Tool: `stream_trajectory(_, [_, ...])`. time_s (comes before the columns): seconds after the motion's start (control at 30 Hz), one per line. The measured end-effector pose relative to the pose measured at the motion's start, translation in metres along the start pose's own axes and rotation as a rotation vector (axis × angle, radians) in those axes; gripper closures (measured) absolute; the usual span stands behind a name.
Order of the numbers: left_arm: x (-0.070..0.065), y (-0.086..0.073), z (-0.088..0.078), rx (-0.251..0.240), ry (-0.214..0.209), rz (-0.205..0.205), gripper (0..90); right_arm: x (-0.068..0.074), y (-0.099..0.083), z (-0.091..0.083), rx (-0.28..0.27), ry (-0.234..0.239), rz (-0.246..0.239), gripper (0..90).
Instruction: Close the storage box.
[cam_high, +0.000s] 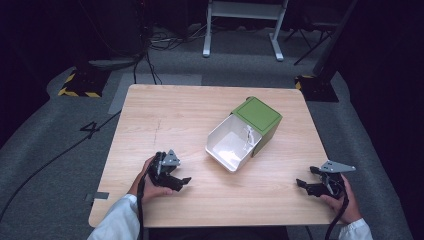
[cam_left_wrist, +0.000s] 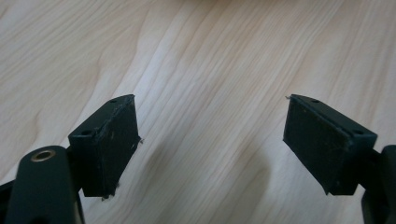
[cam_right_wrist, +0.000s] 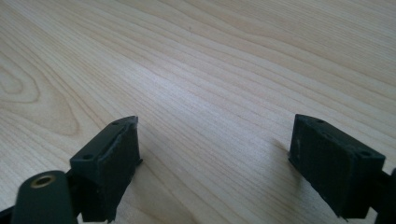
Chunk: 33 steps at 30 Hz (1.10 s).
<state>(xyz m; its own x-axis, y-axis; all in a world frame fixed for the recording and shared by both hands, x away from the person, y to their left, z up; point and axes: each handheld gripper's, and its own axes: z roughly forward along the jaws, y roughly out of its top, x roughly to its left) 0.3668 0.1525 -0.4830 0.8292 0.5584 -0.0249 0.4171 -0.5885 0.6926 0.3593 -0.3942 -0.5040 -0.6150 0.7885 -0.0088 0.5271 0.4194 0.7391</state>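
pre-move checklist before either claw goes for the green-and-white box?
1. Left claw open, nothing between its pads: ok.
2. Right claw open, nothing held: ok.
3. Both claws apart from the box: ok.
4. Box drawer pulled out toward the person: ok.
5. Small pale item inside the drawer, what it is: cannot tell.
6. Table between claws and box bare: ok.
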Motion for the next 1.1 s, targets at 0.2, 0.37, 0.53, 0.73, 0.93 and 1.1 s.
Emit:
stream_trajectory(0.2, [-0.014, 0.021, 0.003, -0.048, -0.041, 0.041, 22.0, 0.000, 0.000, 0.000, 0.000, 0.000, -0.001, 16.1])
stream_trajectory(0.37, [-0.028, 0.043, 0.009, -0.080, -0.061, 0.093, 21.9, 0.000, 0.000, 0.000, 0.000, 0.000, 0.000, 16.1])
stream_trajectory(0.53, [-0.034, 0.058, 0.015, -0.102, -0.076, 0.113, 24.2, 0.000, 0.000, 0.000, 0.000, 0.000, 0.000, 16.1])
stream_trajectory(0.73, [-0.040, 0.071, 0.024, -0.099, -0.109, 0.155, 26.7, 0.000, 0.000, 0.000, 0.000, 0.000, 0.000, 16.1])
stream_trajectory(0.93, [-0.048, 0.084, 0.040, -0.088, -0.130, 0.167, 27.3, 0.000, 0.000, 0.000, 0.000, 0.000, 0.000, 16.1])
stream_trajectory(1.1, [-0.051, 0.092, 0.048, -0.095, -0.136, 0.174, 28.3, 0.000, 0.000, 0.000, 0.000, -0.001, -0.001, 16.1])
